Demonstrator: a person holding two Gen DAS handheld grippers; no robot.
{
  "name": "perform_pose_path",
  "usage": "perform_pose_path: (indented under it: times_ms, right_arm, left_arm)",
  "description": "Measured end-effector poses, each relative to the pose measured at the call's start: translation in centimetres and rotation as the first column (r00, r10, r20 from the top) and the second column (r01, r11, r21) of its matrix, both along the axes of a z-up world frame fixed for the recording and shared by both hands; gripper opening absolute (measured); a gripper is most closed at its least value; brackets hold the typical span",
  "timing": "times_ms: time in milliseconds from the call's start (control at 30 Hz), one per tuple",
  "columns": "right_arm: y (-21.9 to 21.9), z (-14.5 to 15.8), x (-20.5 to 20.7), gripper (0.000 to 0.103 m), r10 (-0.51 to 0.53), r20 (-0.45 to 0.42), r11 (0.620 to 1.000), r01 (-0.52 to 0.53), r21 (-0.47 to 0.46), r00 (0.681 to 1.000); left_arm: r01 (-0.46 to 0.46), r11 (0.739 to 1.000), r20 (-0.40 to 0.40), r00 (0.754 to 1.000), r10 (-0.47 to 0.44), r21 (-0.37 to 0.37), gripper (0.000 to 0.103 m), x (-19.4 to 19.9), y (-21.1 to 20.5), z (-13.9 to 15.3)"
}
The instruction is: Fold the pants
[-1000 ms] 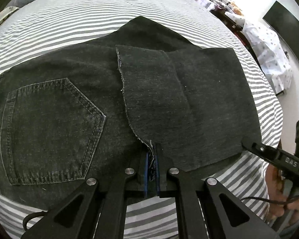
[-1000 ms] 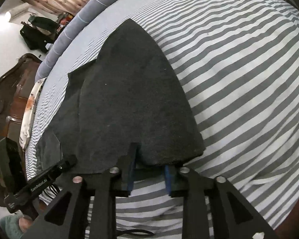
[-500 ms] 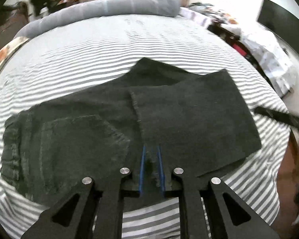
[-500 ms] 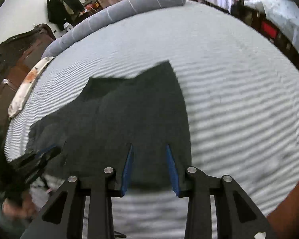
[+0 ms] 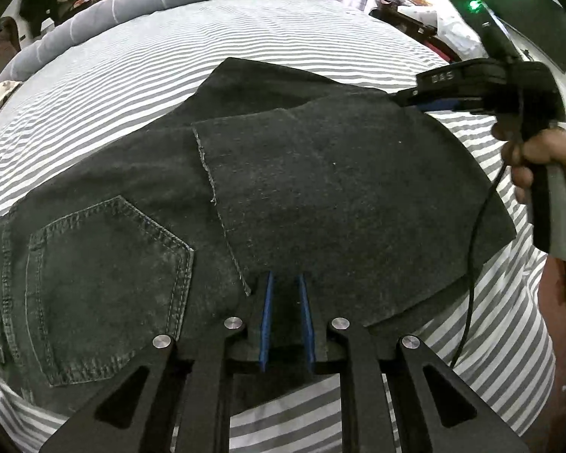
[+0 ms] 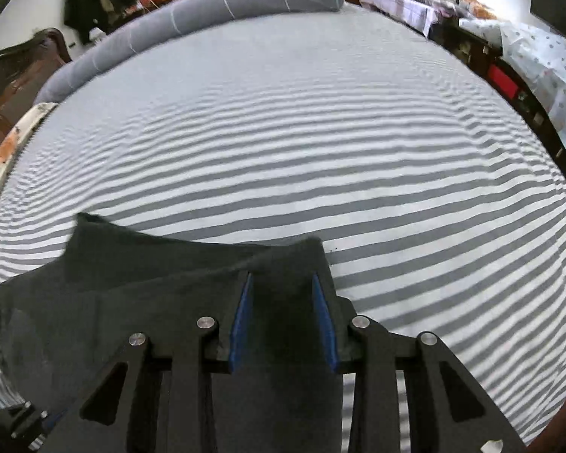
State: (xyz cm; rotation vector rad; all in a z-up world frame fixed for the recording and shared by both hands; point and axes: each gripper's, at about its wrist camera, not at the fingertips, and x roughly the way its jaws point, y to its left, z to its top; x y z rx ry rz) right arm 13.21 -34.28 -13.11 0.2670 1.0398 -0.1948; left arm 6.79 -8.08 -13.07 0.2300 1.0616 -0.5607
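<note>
Dark denim pants (image 5: pixel 320 196) lie folded on the striped bed, back pocket (image 5: pixel 105 287) at the left, legs folded over toward the right. My left gripper (image 5: pixel 285 283) is open above the near edge of the pants, holding nothing. My right gripper (image 5: pixel 411 100) shows in the left wrist view over the far right corner of the pants. In the right wrist view the right gripper (image 6: pixel 281 279) is open over that corner of the pants (image 6: pixel 162 283), with nothing between its pads.
The grey-and-white striped bed sheet (image 6: pixel 320 143) stretches beyond the pants. A long grey bolster (image 6: pixel 215 3) lies along the far edge. A wooden headboard (image 6: pixel 15 71) stands at the left. Cluttered furniture (image 6: pixel 509 45) stands past the right edge.
My left gripper let go of the frayed pant hem and opened. My right gripper moved from the near right corner of the pants to the far right corner, staying open.
</note>
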Motion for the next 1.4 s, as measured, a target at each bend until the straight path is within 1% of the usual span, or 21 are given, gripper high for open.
perform_pose_path:
  times_ms: [67, 100, 167, 267, 300, 367, 467, 533, 600, 700, 767, 833, 900, 1033, 1100, 1233, 1333, 1400]
  right_arm:
    - [-0.1, -0.2, 0.1, 0.03, 0.001, -0.002, 1.0, -0.001, -0.007, 1.0]
    - [0.1, -0.1, 0.0, 0.03, 0.003, -0.002, 1.0, -0.003, -0.011, 1.0]
    - [0.2, 0.5, -0.8, 0.031, 0.007, 0.001, 1.0, -0.007, 0.0, 1.0]
    - [0.7, 0.8, -3.2, 0.031, 0.028, -0.005, 1.0, -0.028, 0.005, 1.0]
    - [1.1, 0.7, -3.6, 0.031, 0.034, -0.009, 0.999, -0.034, 0.006, 0.999]
    - [1.7, 0.3, -6.0, 0.031, 0.053, -0.025, 0.999, -0.053, 0.006, 0.998]
    - [2.5, 0.0, -9.0, 0.031, 0.065, -0.034, 0.998, -0.065, 0.008, 0.997]
    - [2.9, 0.0, -10.3, 0.031, 0.069, -0.042, 0.998, -0.069, 0.002, 0.997]
    - [3.2, -0.2, -11.8, 0.031, 0.059, -0.049, 0.998, -0.059, 0.008, 0.997]
    - [3.2, -1.0, -14.2, 0.033, 0.028, -0.055, 0.999, -0.026, 0.045, 0.998]
    - [3.2, -1.3, -15.2, 0.033, 0.012, -0.047, 0.998, -0.01, 0.061, 0.999]
    - [3.2, -1.8, -15.7, 0.036, -0.004, -0.058, 0.997, 0.008, 0.071, 0.998]
    - [3.2, -2.1, -15.6, 0.037, -0.011, -0.057, 0.997, 0.015, 0.074, 0.998]
    - [3.1, -2.2, -15.4, 0.038, -0.011, -0.054, 0.998, 0.015, 0.067, 0.998]
    - [3.1, -2.2, -15.1, 0.038, -0.013, -0.05, 0.998, 0.016, 0.068, 0.999]
    - [2.9, -2.4, -15.6, 0.039, -0.017, -0.042, 0.997, 0.02, 0.069, 0.999]
    - [2.9, -2.4, -15.8, 0.04, -0.017, -0.038, 0.998, 0.02, 0.065, 0.999]
    - [2.9, -2.4, -15.8, 0.042, -0.016, -0.039, 0.998, 0.018, 0.058, 0.999]
  left_arm:
    - [0.006, 1.0, 0.0, 1.0, -0.006, 0.001, 0.015, 0.0, -0.1, 0.4]
    - [0.007, 1.0, 0.004, 1.0, -0.007, -0.014, 0.015, 0.0, 0.1, 0.9]
    - [0.001, 0.997, 0.003, 1.0, -0.001, -0.083, 0.016, 0.3, 0.7, 2.1]
    - [-0.01, 0.99, -0.011, 1.0, 0.009, -0.141, 0.019, 2.1, 0.7, 3.2]
    - [-0.014, 0.99, -0.012, 1.0, 0.013, -0.142, 0.019, 3.1, 0.4, 3.3]
    - [-0.016, 0.99, -0.015, 1.0, 0.014, -0.137, 0.019, 4.4, -0.1, 3.3]
    - [-0.027, 0.993, -0.068, 0.998, 0.019, -0.114, 0.019, 6.7, -0.8, 2.3]
    - [-0.039, 0.994, -0.083, 0.996, 0.031, -0.104, 0.019, 7.3, -0.9, 1.7]
    - [-0.026, 0.994, -0.079, 0.997, 0.017, -0.104, 0.02, 7.4, -1.0, 1.3]
    - [-0.006, 0.996, -0.065, 0.998, 0.0, -0.088, 0.02, 7.1, -1.1, 0.9]
    - [-0.008, 0.996, -0.058, 0.998, 0.002, -0.09, 0.02, 7.0, -1.2, 0.6]
    - [-0.012, 0.996, -0.052, 0.999, 0.008, -0.088, 0.02, 6.9, -1.1, 0.7]
    - [-0.011, 0.997, -0.046, 0.999, 0.008, -0.073, 0.02, 6.4, -0.9, 1.0]
    - [0.006, 0.999, -0.017, 1.0, -0.007, -0.048, 0.022, 3.9, 0.3, 1.7]
    - [0.008, 1.0, -0.025, 1.0, -0.009, -0.029, 0.024, 2.5, 1.1, 1.4]
    - [-0.002, 1.0, -0.064, 0.998, 0.002, 0.001, 0.024, -0.4, 2.7, -0.1]
    - [0.006, 1.0, -0.038, 0.999, -0.004, 0.031, 0.024, -1.5, 2.8, -0.5]
    - [-0.001, 0.999, -0.043, 0.999, 0.002, 0.032, 0.024, -1.3, 2.7, -0.5]
